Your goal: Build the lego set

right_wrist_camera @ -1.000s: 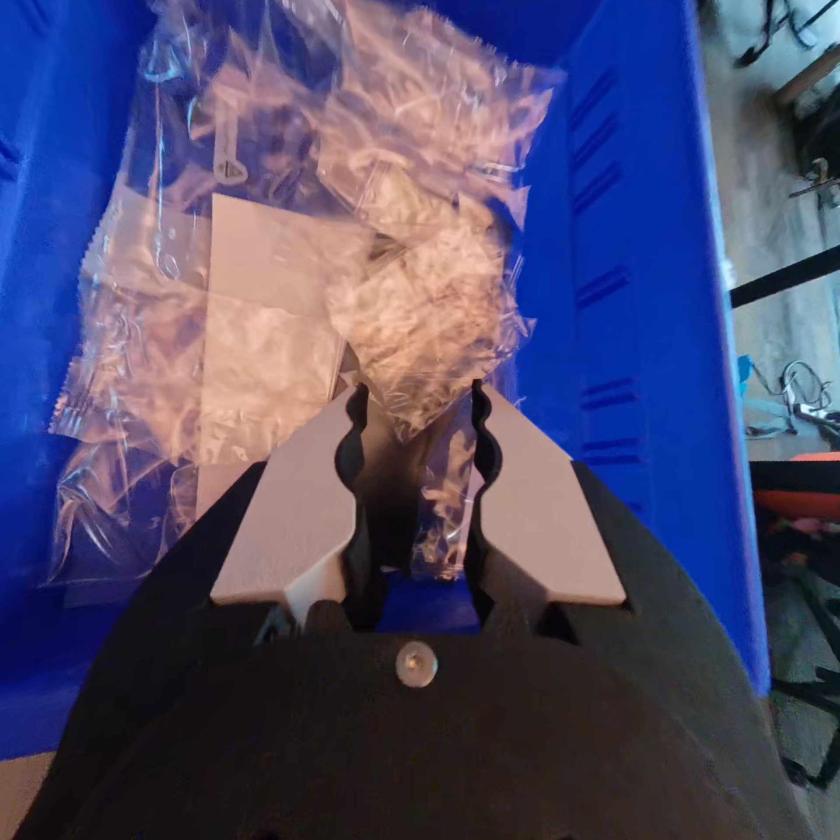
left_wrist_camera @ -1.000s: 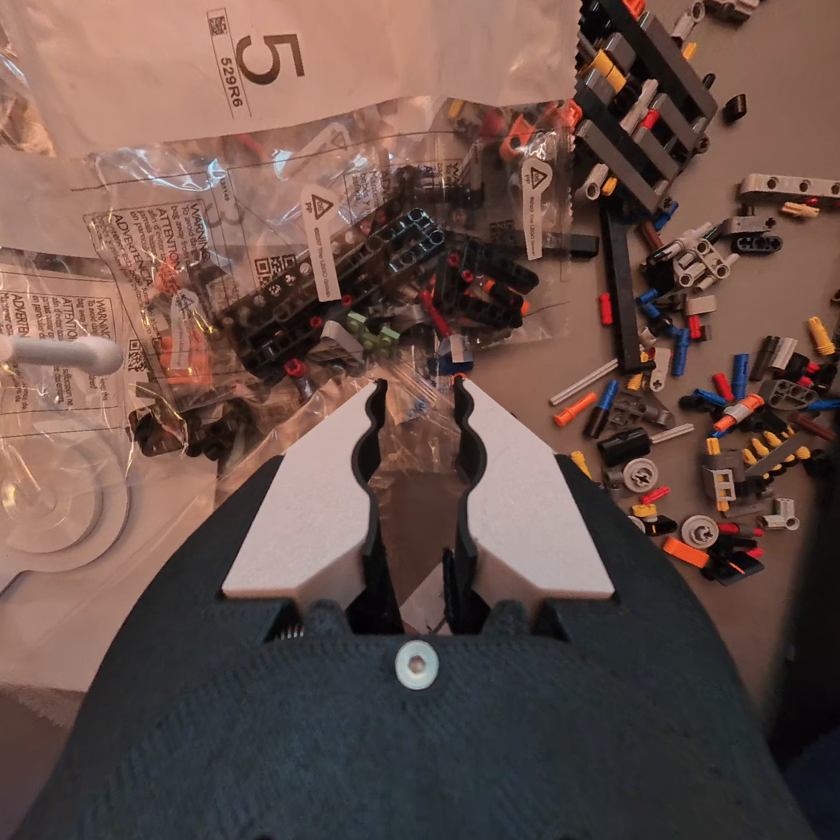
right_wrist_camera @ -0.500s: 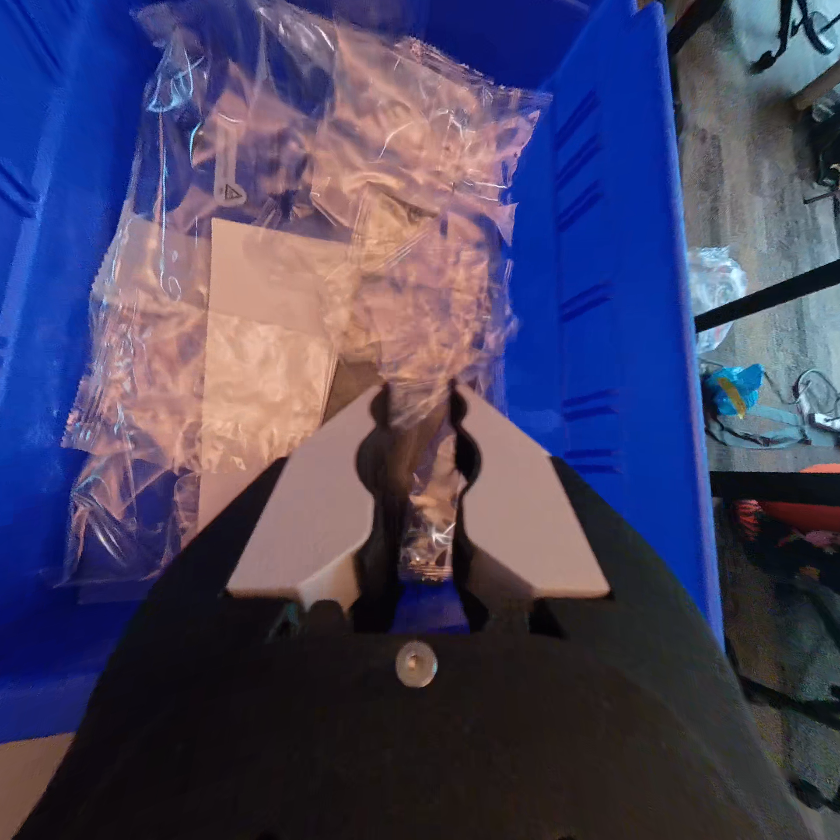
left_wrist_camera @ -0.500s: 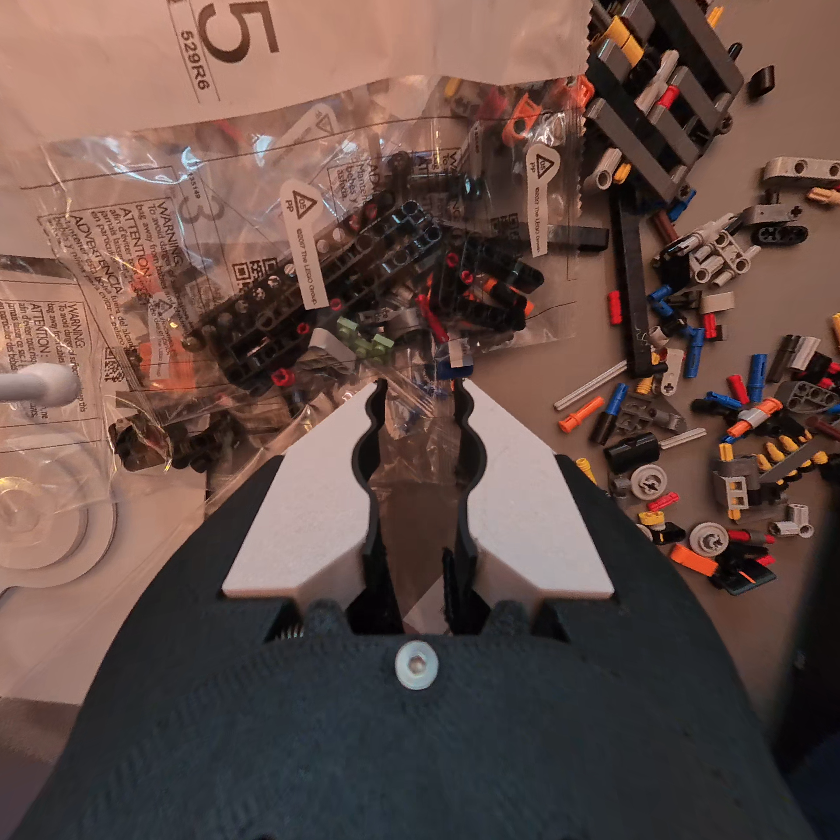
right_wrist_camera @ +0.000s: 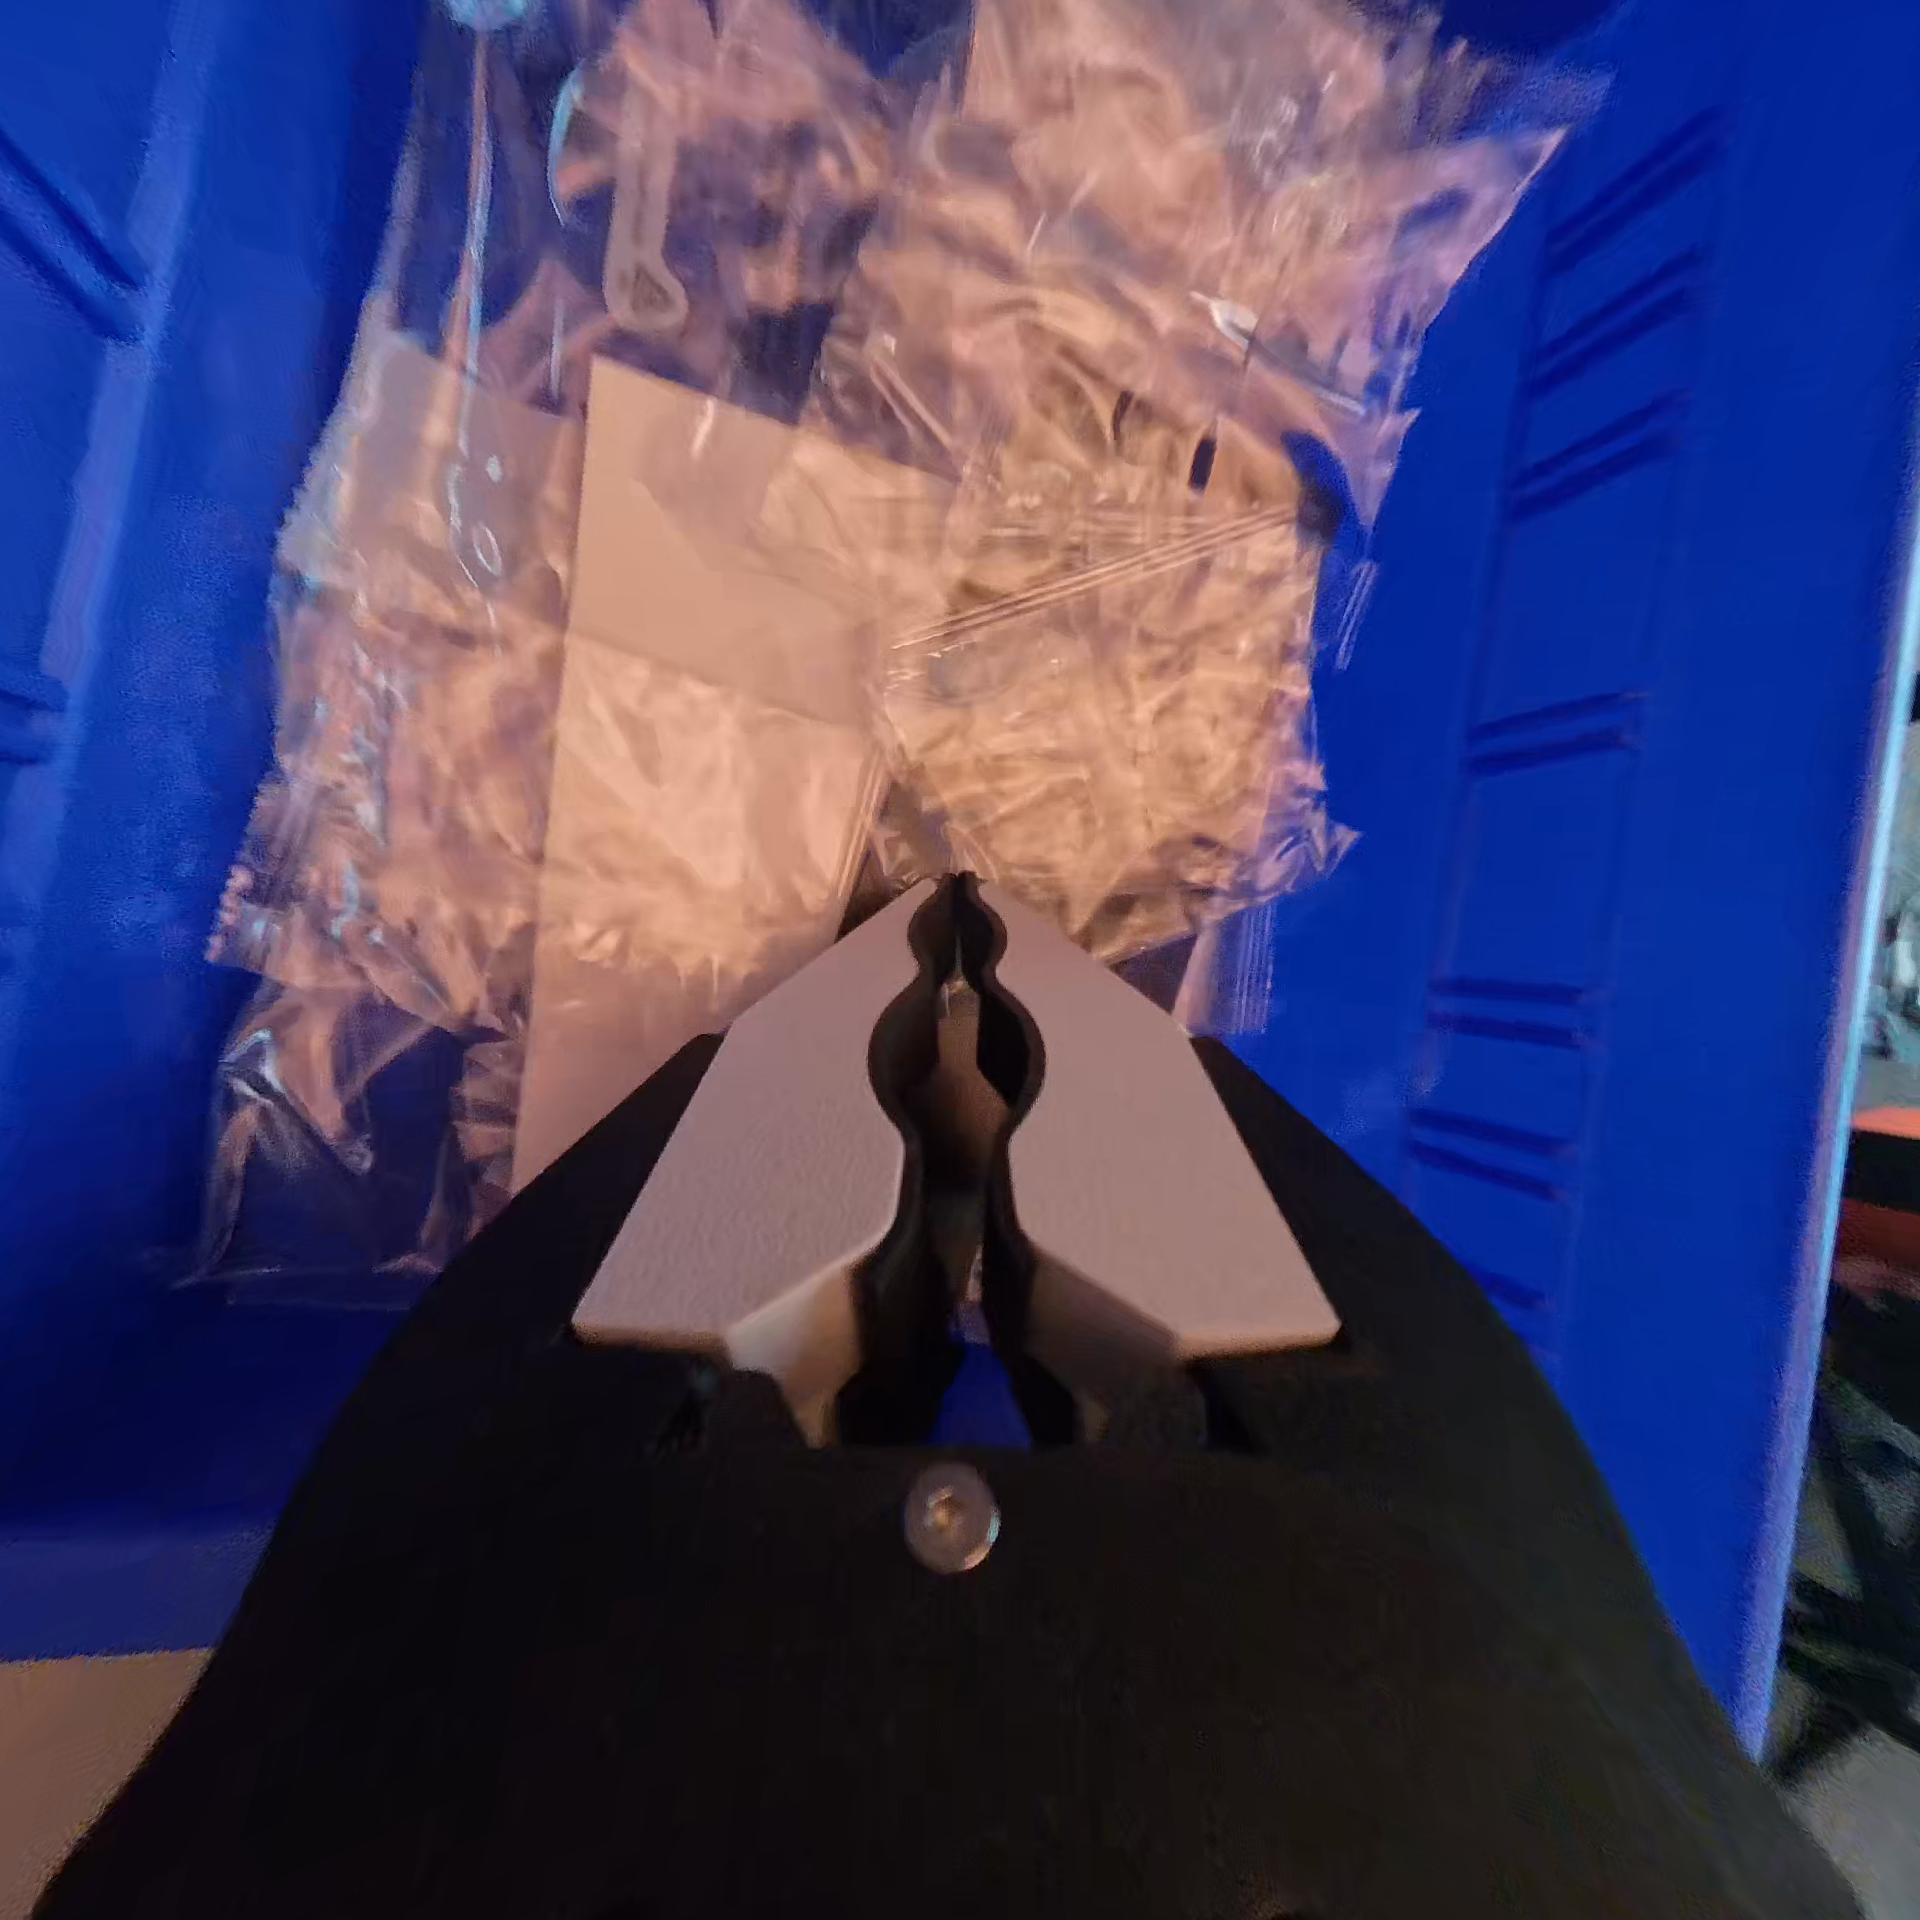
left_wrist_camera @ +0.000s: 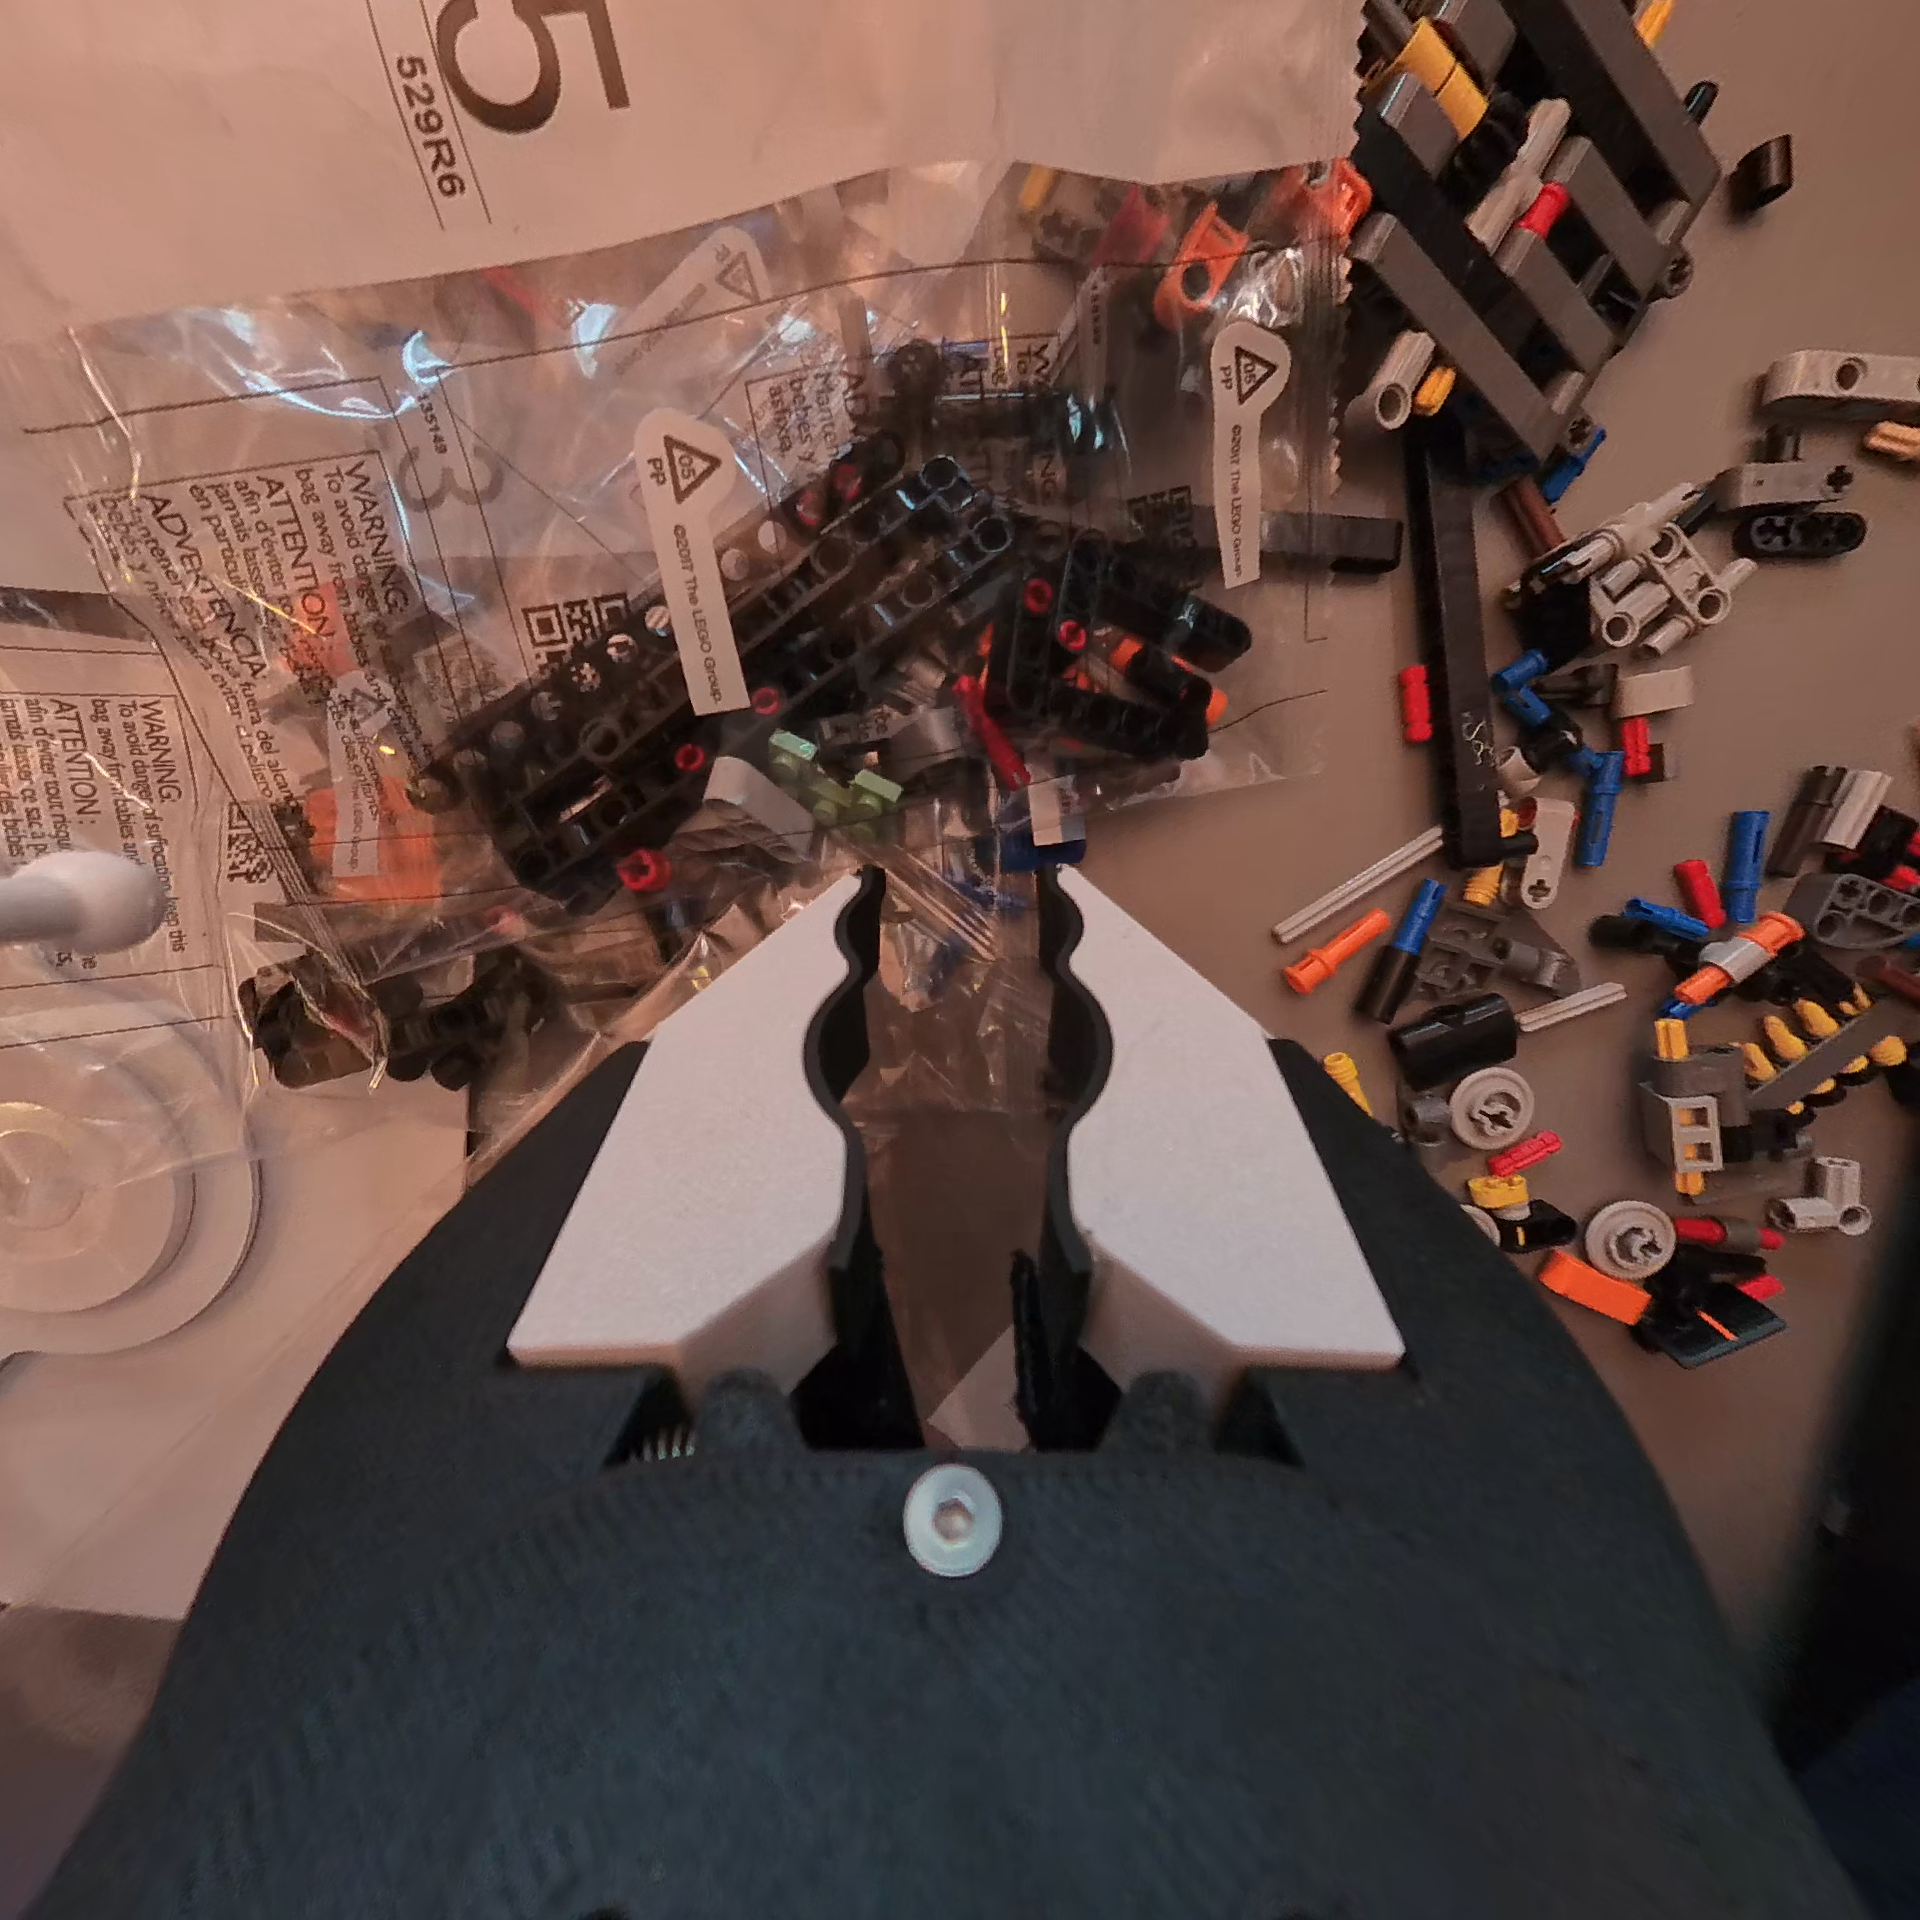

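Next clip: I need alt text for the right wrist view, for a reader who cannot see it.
The right gripper, its jaws closed at the tips, pinches a crumpled clear plastic bag inside a blue bin. More empty clear bags and white paper lie in the bin behind it; the picture is somewhat blurred.

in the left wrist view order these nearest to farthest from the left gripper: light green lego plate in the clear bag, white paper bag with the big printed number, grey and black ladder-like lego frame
From the left gripper:
1. Light green lego plate, inside the clear plastic bag, just ahead-left of the fingertips.
2. Grey and black ladder-like lego frame, upper right on the table.
3. White paper bag with the big printed number, along the top edge; close to the frame's distance, so 2 and 3 are hard to separate.
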Demonstrator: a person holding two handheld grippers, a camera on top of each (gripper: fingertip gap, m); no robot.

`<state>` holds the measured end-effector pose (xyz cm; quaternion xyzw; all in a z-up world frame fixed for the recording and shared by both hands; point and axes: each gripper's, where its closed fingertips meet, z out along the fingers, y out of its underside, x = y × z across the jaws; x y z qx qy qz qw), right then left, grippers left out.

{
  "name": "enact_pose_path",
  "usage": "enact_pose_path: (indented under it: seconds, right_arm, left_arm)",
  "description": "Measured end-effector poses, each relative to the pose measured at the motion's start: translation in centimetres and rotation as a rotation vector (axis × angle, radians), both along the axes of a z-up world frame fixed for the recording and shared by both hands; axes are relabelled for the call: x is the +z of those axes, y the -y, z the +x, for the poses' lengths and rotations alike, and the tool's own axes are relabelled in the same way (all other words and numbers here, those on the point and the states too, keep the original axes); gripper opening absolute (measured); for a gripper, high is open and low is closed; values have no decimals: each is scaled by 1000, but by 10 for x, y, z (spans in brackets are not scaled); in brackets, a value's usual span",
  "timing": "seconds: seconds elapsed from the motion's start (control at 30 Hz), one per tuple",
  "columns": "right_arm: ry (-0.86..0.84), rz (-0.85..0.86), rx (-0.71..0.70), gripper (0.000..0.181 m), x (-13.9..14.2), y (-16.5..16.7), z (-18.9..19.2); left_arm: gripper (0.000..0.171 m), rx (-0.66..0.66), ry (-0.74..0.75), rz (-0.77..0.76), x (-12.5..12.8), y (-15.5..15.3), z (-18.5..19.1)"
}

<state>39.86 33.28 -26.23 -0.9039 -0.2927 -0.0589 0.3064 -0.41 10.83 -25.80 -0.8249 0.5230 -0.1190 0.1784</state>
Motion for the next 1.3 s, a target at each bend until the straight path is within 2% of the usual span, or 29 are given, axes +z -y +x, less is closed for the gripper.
enact_pose_path:
  seconds: [0.17, 0.3, 0.4, 0.57, 0.67, 0.77, 0.87, 1.03, 1.2, 1.3]
  right_arm:
    - [-86, 115, -5, 0, 28, -7, -5]
    - [-50, 109, 41, 0, 27, -4, -11]
    - [-72, 171, 87, 0, 41, -5, -20]
    - [-96, 202, 97, 0, 49, -5, -23]
    - [-247, 221, 138, 0, 64, 1, -38]
    - [-441, 249, 224, 0, 95, 15, -61]
    - [-649, 235, 407, 0, 132, 47, -100]
    - [-783, 118, 792, 0, 166, 127, -180]
    - [-761, -64, 1042, 0, 155, 193, -248]
    - [-766, -144, 1116, 0, 146, 217, -273]
  left_arm:
    - [29, -1, -4, -2, -1, 0, 0]
    - [29, 1, -2, 0, 0, 0, 0]
    - [29, 1, 0, 2, 0, 0, -1]
    - [28, 0, -2, 1, 0, 0, -1]
    - [28, -3, -2, 6, 0, -1, 0]
    - [28, -8, 25, 23, 6, -2, 4]
    - [31, -28, 101, 82, 23, -7, 16]
    - [41, -93, 319, 266, 78, -14, 48]
    - [57, -114, 465, 496, 130, -23, 67]
    - [57, -148, 462, 547, 136, -20, 72]
